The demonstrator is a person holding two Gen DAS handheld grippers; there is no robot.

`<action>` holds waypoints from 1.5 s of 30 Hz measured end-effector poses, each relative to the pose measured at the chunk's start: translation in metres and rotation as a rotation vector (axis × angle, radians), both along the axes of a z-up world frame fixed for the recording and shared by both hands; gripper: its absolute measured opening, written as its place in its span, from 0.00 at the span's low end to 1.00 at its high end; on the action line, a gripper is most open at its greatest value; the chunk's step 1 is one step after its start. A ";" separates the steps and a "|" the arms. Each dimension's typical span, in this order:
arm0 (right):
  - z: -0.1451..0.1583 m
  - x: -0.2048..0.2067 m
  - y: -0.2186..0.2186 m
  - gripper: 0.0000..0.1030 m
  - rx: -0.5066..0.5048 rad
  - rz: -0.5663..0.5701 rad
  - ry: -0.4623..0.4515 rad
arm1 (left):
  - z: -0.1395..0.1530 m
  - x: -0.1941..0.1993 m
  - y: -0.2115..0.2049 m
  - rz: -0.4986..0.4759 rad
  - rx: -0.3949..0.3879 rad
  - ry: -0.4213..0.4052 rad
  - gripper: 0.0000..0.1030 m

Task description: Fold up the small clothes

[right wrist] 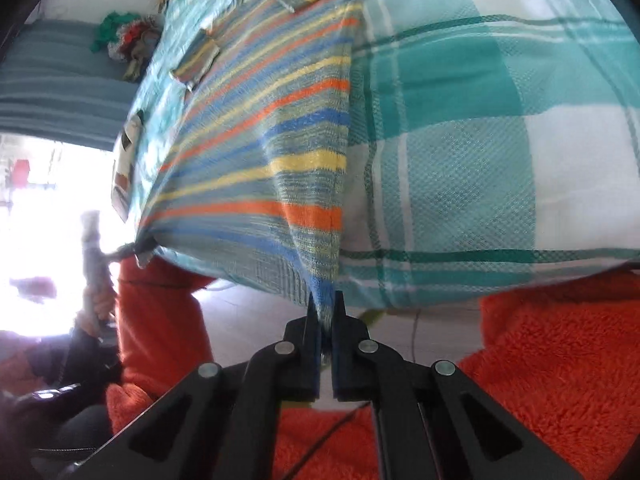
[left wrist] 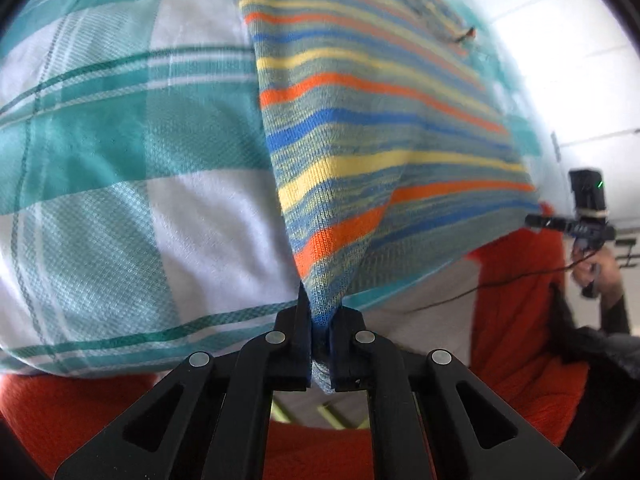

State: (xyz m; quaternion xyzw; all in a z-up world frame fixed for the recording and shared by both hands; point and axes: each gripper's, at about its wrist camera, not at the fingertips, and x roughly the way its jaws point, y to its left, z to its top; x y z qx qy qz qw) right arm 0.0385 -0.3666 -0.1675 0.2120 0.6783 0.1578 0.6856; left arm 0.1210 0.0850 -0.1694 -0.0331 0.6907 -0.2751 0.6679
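Left wrist view: a small knitted garment in grey-blue with orange, yellow and blue stripes (left wrist: pixel 360 128) hangs stretched above a teal-and-white checked woven cloth (left wrist: pixel 120 160) that covers the table. Its long axis runs from the pinched near corner up and away toward the far edge of the cloth, and its stripes lie across that line. The left gripper (left wrist: pixel 320 344), black with two fingers, points steeply down; its jaws are closed on the garment's near corner, the fabric bunched to a narrow tail between the pads. Far to the right a hand (left wrist: pixel 600 272) grips the handle of the other tool, well apart from this one.

In the right wrist view the right gripper (right wrist: pixel 326 344) also tilts steeply down, jaws closed tight on another near corner of the same striped garment (right wrist: pixel 280 140), which fans upward and to the left from the pinch. The checked cloth (right wrist: pixel 480 120) fills the right side, its near edge curving just beyond the fingers. Below that edge lies fluffy orange-red fleece fabric (right wrist: pixel 540 360), near on both sides. Small folded striped pieces (right wrist: pixel 200 60) sit on the cloth at far left. The garment's left edge is taut; the cloth to its right is bare.
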 end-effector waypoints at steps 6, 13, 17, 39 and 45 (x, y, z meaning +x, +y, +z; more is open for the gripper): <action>-0.048 0.010 0.001 0.03 -0.091 0.006 0.103 | -0.021 -0.001 -0.012 -0.033 0.090 0.034 0.04; -0.045 0.010 0.015 0.03 -0.135 0.008 0.085 | -0.009 -0.024 -0.002 -0.067 0.269 -0.020 0.09; -0.031 0.001 0.014 0.19 -0.199 0.025 0.094 | 0.012 -0.046 0.021 -0.078 0.317 -0.077 0.30; -0.014 0.017 0.035 0.03 -0.275 0.046 -0.055 | 0.015 -0.045 -0.016 -0.106 0.381 -0.217 0.14; -0.015 0.018 0.031 0.15 -0.249 0.007 -0.056 | 0.037 -0.020 0.024 0.151 0.247 -0.249 0.47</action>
